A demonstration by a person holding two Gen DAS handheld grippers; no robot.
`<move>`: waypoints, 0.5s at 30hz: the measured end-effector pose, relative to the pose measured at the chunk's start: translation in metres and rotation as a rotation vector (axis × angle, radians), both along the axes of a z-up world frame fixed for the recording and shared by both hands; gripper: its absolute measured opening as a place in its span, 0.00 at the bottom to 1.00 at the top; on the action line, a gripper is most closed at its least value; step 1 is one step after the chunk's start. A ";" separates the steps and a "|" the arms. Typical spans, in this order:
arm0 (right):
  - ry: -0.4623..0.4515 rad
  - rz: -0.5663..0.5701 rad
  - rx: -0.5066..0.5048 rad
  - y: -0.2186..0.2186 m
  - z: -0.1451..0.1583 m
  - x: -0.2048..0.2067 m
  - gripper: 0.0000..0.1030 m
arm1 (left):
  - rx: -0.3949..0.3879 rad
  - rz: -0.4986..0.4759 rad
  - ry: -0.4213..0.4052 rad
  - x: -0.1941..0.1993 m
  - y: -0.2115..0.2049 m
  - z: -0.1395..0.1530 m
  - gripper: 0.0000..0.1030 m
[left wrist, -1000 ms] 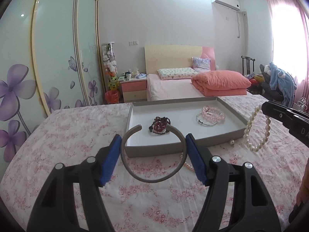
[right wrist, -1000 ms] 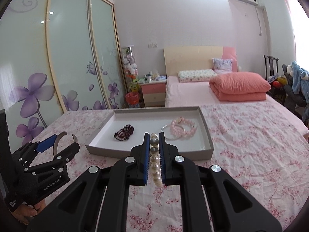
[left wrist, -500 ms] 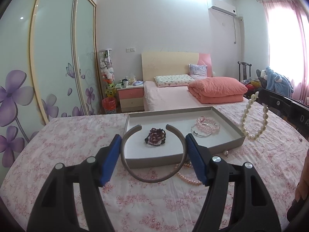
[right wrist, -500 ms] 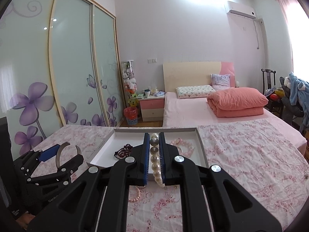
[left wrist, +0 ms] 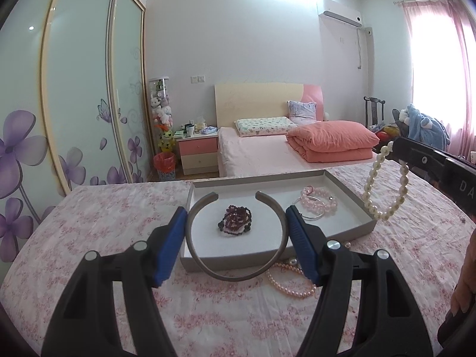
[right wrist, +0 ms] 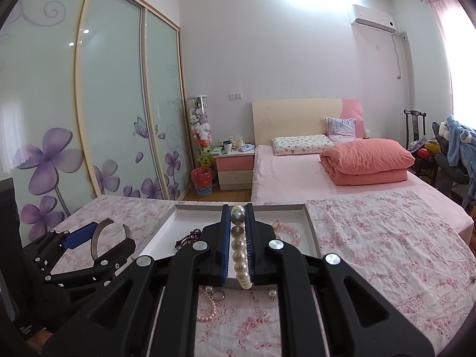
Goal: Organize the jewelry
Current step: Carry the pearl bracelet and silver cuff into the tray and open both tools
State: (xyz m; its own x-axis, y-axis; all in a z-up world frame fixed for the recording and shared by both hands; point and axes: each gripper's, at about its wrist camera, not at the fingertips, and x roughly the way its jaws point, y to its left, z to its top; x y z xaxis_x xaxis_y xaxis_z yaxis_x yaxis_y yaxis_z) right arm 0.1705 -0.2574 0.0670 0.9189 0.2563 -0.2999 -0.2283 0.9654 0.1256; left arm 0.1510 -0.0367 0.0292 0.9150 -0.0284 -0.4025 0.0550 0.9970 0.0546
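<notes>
My left gripper is shut on a grey open bangle and holds it above the near edge of the grey tray. The tray holds a dark red bead bracelet, pink bead bracelets and a silver bangle. My right gripper is shut on a white pearl bracelet; the bracelet hangs over the tray's right edge in the left wrist view. The left gripper also shows in the right wrist view.
A pink pearl strand and small loose pieces lie on the floral cloth in front of the tray; it also shows in the right wrist view, with a ring and an earring. A bed and a nightstand stand behind.
Both grippers have risen and tilted up with their bracelets. The pearl bracelet now hangs higher, over the tray's right edge.
</notes>
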 end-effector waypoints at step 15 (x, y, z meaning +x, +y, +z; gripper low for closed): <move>0.080 -0.015 0.006 0.008 -0.008 0.080 0.10 | -0.005 -0.003 0.059 0.087 -0.001 -0.015 0.64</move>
